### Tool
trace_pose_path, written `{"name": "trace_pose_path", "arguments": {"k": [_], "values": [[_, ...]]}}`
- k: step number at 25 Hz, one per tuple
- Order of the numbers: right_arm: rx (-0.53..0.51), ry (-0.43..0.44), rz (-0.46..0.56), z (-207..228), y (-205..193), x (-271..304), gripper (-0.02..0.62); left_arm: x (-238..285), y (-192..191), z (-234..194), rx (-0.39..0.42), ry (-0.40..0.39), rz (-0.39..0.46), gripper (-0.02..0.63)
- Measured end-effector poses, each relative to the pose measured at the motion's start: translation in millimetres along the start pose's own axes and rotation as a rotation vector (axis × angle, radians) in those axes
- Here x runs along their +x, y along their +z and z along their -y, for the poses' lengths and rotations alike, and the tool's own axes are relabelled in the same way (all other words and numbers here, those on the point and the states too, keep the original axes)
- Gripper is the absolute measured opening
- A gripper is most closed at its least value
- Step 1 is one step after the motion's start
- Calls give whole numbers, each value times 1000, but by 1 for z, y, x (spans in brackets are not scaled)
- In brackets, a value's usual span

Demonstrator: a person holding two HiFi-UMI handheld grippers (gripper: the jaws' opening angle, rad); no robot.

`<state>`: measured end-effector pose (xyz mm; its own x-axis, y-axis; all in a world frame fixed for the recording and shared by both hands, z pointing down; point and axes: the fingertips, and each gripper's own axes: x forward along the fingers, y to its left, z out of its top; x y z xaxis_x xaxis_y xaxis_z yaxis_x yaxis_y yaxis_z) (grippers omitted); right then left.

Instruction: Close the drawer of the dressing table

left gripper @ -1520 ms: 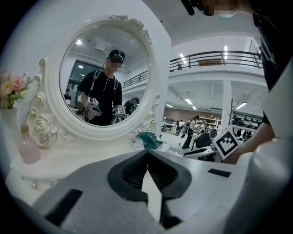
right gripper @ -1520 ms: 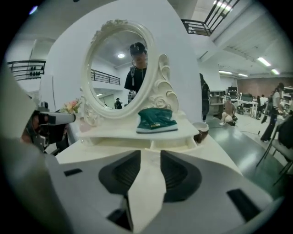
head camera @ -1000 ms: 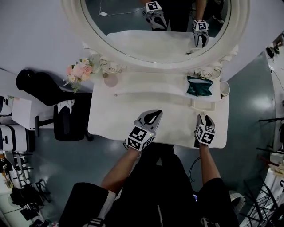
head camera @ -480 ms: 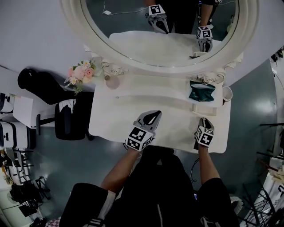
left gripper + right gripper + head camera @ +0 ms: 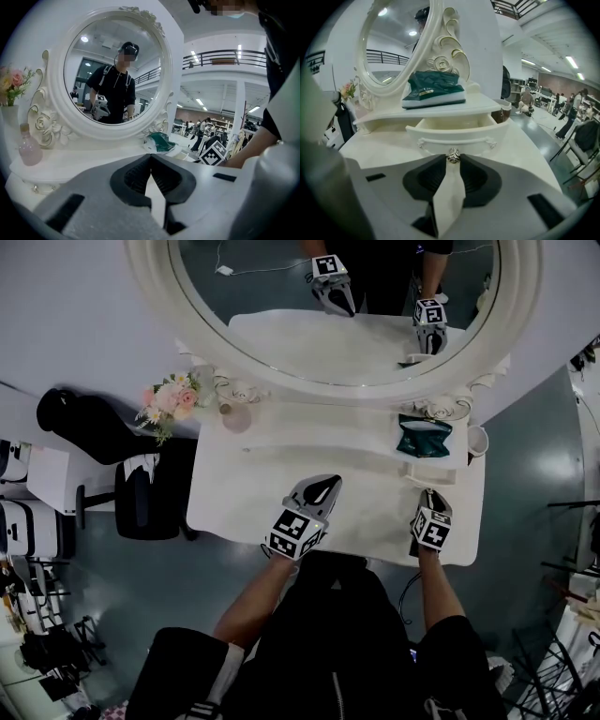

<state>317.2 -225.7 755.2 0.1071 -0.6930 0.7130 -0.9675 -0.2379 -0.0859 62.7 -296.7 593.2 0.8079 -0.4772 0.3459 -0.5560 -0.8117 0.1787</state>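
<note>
Jaws of your right gripper [image 5: 453, 160], wide a second ago, now pinch the knob [image 5: 453, 155] of the open drawer [image 5: 457, 134] beneath the shelf [image 5: 389, 118]; you can push. Left gripper [image 5: 150, 158]: closed, empty.

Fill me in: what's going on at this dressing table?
A person works a tool in each hand at a white dressing table. The right tool is closed on the knob of the small drawer, which stands pulled out, not yet pushed in. The left tool is shut and empty, over the tabletop.
</note>
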Motion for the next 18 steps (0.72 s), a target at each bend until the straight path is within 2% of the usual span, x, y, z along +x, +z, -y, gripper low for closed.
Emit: {"name": "trace_pose_path", "arguments": {"k": [18], "values": [[-7,12,-12,3,23,24,95,4,3,-15,-22,37,-4,5]]}}
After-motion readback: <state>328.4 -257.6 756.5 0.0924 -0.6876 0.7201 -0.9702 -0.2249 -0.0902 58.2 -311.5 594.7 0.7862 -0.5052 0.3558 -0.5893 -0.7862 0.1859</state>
